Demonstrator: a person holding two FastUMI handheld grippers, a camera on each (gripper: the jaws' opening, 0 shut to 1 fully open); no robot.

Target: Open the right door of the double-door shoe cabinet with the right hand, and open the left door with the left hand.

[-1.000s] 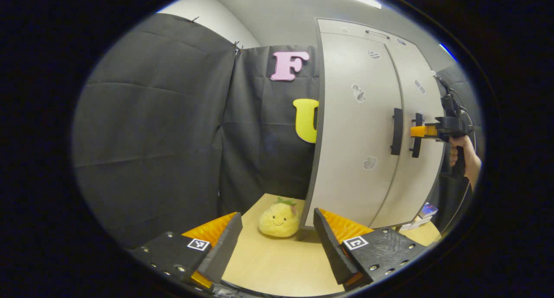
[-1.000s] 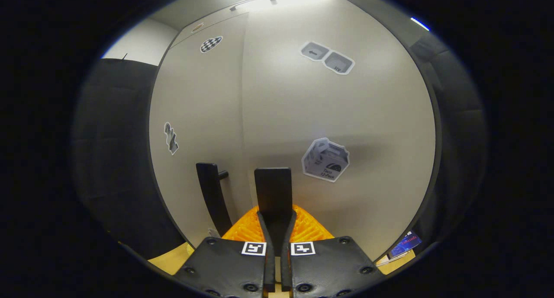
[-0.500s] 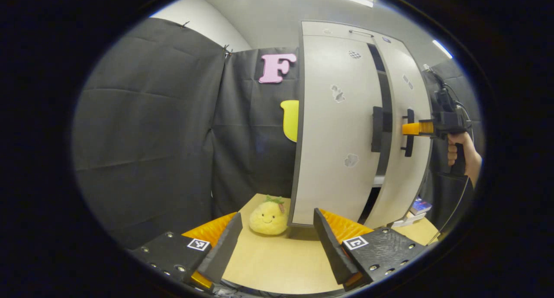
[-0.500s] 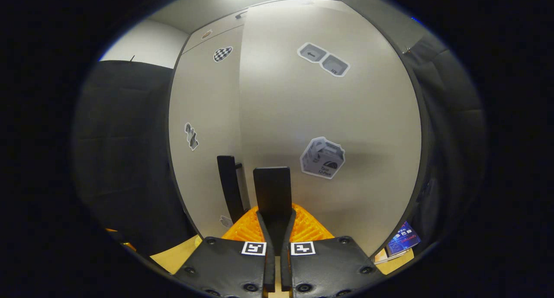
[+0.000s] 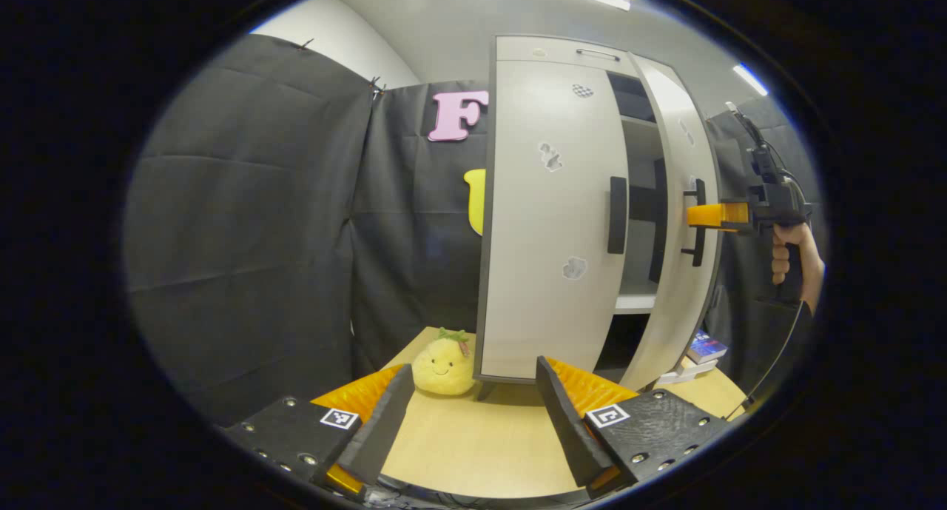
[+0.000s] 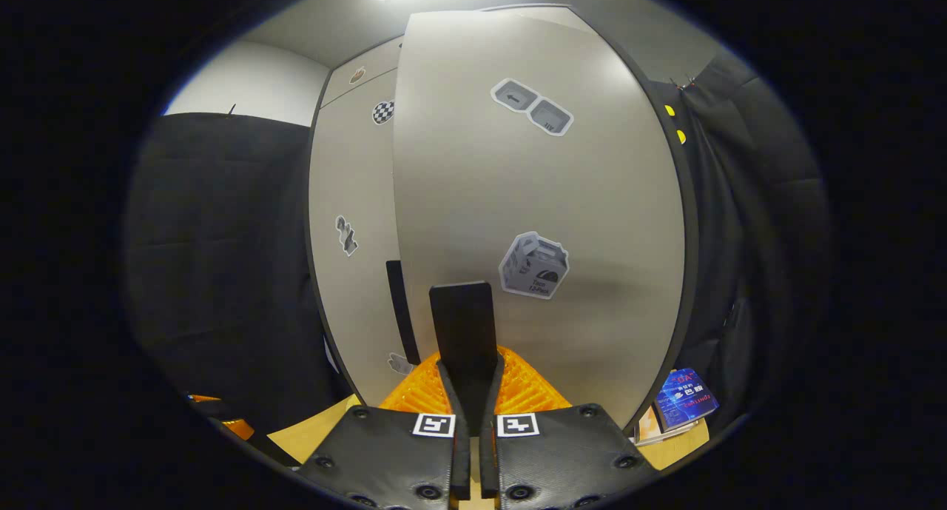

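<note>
A: While my right hand-held gripper point(image 6: 470, 421) is clamped on the right door's handle point(image 6: 463, 332), its two fingers press the black bar from either side; that handle sits at 6 o'clock in the right gripper view.

B: And the right door point(image 5: 684, 221)?

A: Swung partly outward. From the left gripper view I see a gap between the doors at 2 o'clock, with a shelf point(image 5: 635, 301) inside the shoe cabinet point(image 5: 562, 47).

B: Left side?

A: My left hand-held gripper point(image 5: 473, 414) is spread wide, gripping nothing, low over the tabletop point(image 5: 473, 443). The left door point(image 5: 544, 221) stands flat in the cabinet front, its handle point(image 5: 617, 215) at 3 o'clock, untouched and well apart from my fingers.

B: Anything else noted?

A: A yellow plush toy point(image 5: 442, 364) on the tabletop just beside the cabinet's lower left corner. Booklets point(image 6: 684, 410) lie at 4 o'clock in the right gripper view.
</note>
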